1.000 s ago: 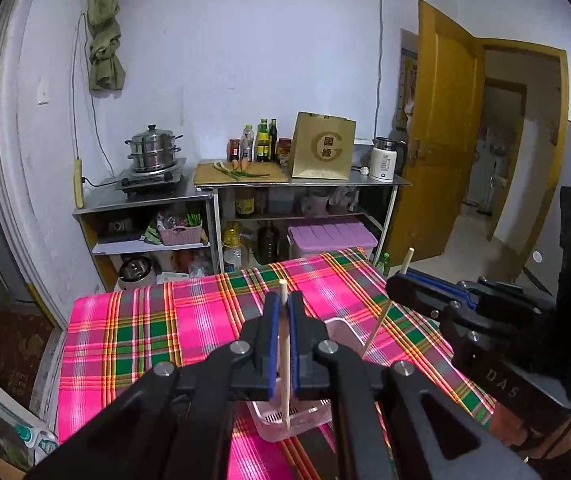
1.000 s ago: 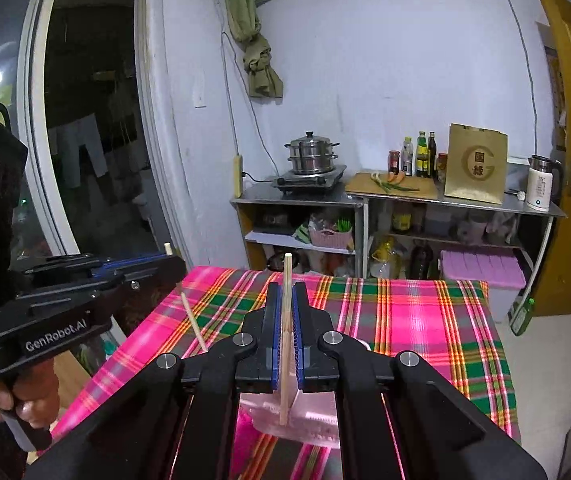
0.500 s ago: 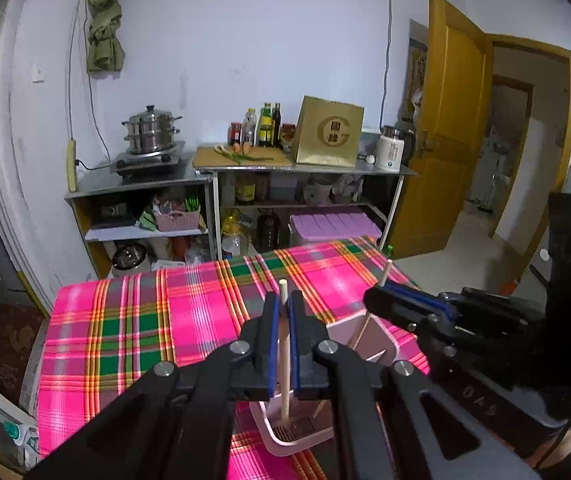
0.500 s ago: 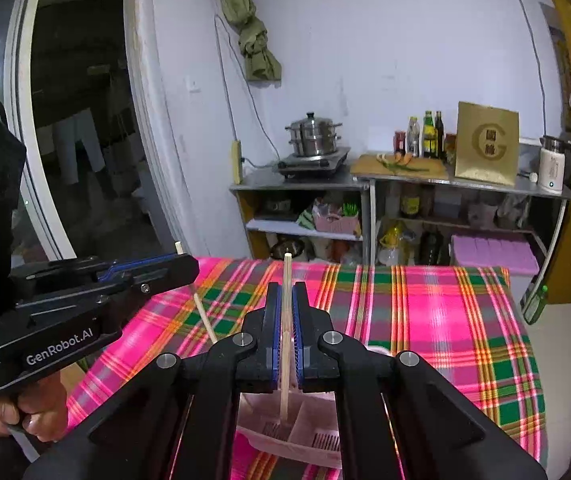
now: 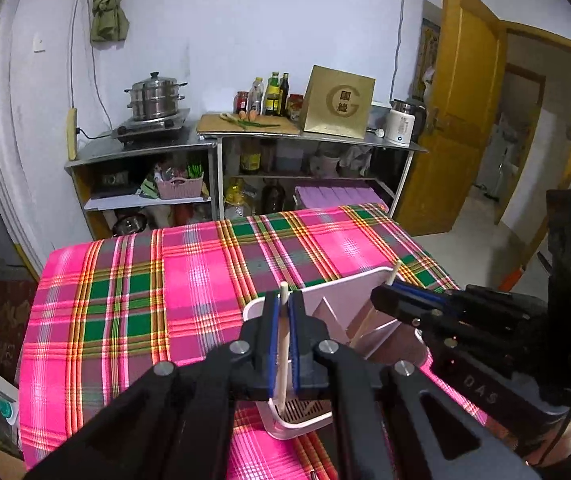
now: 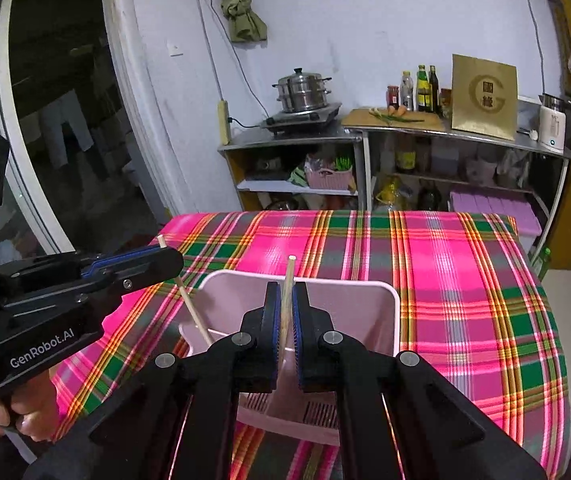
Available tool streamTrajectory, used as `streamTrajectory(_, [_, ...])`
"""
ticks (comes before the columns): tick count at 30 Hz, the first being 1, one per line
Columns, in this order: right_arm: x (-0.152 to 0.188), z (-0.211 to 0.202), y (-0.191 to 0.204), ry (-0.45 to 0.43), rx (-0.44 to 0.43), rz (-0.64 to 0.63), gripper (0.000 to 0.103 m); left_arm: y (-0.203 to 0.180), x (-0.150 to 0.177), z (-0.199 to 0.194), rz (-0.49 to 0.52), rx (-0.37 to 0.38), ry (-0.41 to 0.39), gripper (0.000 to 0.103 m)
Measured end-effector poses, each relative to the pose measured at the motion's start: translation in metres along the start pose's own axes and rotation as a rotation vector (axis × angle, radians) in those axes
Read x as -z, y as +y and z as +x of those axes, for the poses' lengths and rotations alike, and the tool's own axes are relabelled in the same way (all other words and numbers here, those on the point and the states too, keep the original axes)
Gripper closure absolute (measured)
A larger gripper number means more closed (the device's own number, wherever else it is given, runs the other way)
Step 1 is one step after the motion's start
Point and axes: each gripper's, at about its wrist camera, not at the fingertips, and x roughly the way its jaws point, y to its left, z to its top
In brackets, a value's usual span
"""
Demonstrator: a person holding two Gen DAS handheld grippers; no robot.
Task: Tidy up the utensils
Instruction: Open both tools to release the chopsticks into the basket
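A pink plastic utensil holder [image 5: 337,292] [image 6: 389,308] stands on the plaid tablecloth. My left gripper [image 5: 283,312] is shut on a wooden chopstick [image 5: 282,344] held upright, its lower end inside the holder. My right gripper [image 6: 284,300] is shut on a second wooden chopstick [image 6: 287,280], also upright over the holder. In the left wrist view the right gripper [image 5: 385,300] comes in from the right with its chopstick [image 5: 393,274]. In the right wrist view the left gripper [image 6: 165,262] comes in from the left with its chopstick [image 6: 195,312] slanting into the holder.
The table has a pink, green and yellow plaid cloth [image 5: 133,296] [image 6: 465,280]. Behind it stand metal shelves [image 5: 145,152] with a steamer pot [image 5: 155,98], bottles [image 5: 273,94] and a kettle [image 5: 401,122]. A yellow door [image 5: 457,120] stands open at the right.
Both grippers have come down and forward over the holder with their chopsticks; the holder shows larger and the chopsticks' lower ends now reach into it.
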Motion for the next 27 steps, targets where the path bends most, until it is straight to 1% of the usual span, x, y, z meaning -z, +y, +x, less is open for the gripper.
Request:
streamTrajectory(1, [0.000,0.000,0.000,0.003,0.000,0.000,0.097,0.000,0.001,0.001,-0.001,0.001,0.005,0.097])
streamTrajectory(2, [0.001,-0.001,-0.001,0.004,0.000,0.002,0.093,0.000,0.003,0.001,-0.003,0.001,0.010,0.095])
streamTrajectory(3, [0.003,-0.003,-0.002,0.005,0.001,0.006,0.085,0.000,0.005,0.000,-0.004,0.003,0.012,0.092])
streamTrajectory(4, [0.003,-0.004,-0.002,0.006,-0.001,0.008,0.083,0.000,0.007,0.000,-0.004,0.004,0.012,0.089])
streamTrajectory(6, [0.006,-0.007,-0.003,0.006,-0.005,0.008,0.082,0.000,0.011,-0.004,-0.011,0.010,0.008,0.079])
streamTrajectory(8, [0.009,-0.013,-0.003,0.004,0.002,0.007,0.082,-0.002,0.015,-0.009,-0.015,0.015,0.006,0.076])
streamTrajectory(13, [0.024,-0.040,-0.002,-0.020,0.005,0.001,0.081,-0.005,0.033,-0.030,-0.017,0.009,-0.011,0.075])
streamTrajectory(18, [0.051,-0.077,0.000,-0.056,0.012,0.007,0.081,-0.013,0.068,-0.061,-0.005,-0.004,-0.034,0.075])
streamTrajectory(23, [0.092,-0.116,0.006,-0.076,0.019,0.000,0.081,-0.024,0.108,-0.087,-0.004,-0.021,-0.054,0.075])
streamTrajectory(27, [0.122,-0.137,0.009,-0.072,0.009,0.005,0.081,-0.030,0.139,-0.108,-0.018,-0.013,-0.070,0.075])
